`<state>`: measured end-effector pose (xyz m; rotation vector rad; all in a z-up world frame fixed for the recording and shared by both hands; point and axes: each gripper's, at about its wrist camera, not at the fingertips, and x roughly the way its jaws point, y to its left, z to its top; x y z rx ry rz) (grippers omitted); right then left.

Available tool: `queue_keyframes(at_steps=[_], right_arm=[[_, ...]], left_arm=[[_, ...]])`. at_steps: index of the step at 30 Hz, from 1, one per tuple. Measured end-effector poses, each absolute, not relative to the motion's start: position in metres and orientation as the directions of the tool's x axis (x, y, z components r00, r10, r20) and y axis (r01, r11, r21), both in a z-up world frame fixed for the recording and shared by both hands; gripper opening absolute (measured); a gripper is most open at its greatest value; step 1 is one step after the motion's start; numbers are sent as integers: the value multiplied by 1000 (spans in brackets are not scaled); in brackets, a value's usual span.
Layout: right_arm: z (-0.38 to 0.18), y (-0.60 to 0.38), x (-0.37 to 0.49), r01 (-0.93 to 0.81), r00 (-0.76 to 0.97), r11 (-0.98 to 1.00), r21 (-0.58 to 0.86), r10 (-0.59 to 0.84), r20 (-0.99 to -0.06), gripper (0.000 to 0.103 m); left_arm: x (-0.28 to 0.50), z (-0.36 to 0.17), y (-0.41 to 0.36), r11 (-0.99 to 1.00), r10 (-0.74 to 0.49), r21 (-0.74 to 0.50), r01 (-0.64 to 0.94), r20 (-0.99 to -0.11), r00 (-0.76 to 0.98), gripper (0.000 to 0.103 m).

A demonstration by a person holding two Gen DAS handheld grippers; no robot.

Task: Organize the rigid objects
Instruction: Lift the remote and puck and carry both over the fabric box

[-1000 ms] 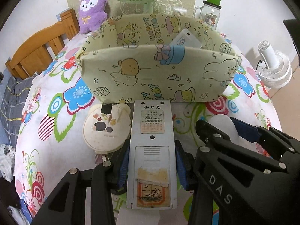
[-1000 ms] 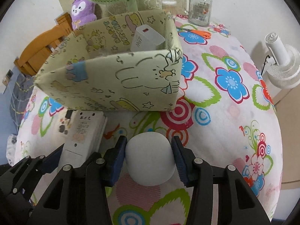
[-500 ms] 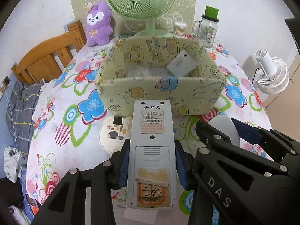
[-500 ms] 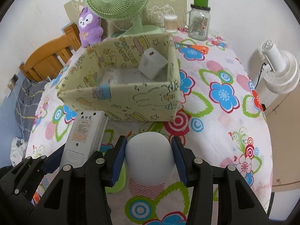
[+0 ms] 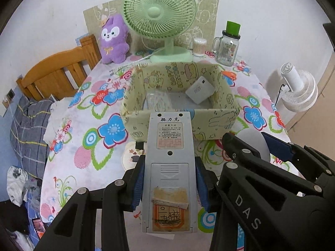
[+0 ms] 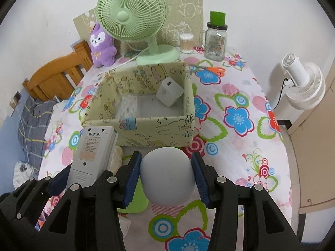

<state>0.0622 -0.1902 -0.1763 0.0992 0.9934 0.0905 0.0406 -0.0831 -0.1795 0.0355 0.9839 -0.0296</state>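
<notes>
Left wrist view: the left gripper is clamped on a grey remote control, its blue pads pressing the long sides at the battery cover, label side up. The remote is held above the table, which is covered by a floral cloth, and its top end overlaps the near wall of the yellow fabric box. The box stands in the middle of the table and holds a white charger block leaning in its right far corner and a clear plastic bag on its floor. A round cream case lies on the cloth just before the box, partly hidden behind the remote. At the far edge stand a green desk fan, a purple plush toy, a cotton swab tub and a glass jar with a green lid. The right gripper shows at the right.

Right wrist view: the right gripper grips a white rounded object between its blue pads, above the table's near part in front of the box. Orange scissors lie beyond the box's right far corner. A green flat thing lies on the cloth under the gripper.
</notes>
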Motion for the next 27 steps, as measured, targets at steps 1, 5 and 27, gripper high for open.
queue_keyframes(at_steps=[1,5,27], right_arm=[[-174,-190,62,-26,547,992,123,118,-829,53],[-162,-188,59,-15,561,993,118,106,-821,53],[-118,-182,48,25,613,993,119,79,-787,53]], left_arm=[[41,-177,-82,999,-9,17,42,-831,556,45],[40,-168,-80,999,-13,15,45,-826,564,45],[33,-125,-73,996,-55,-4,84,-783,619,45]])
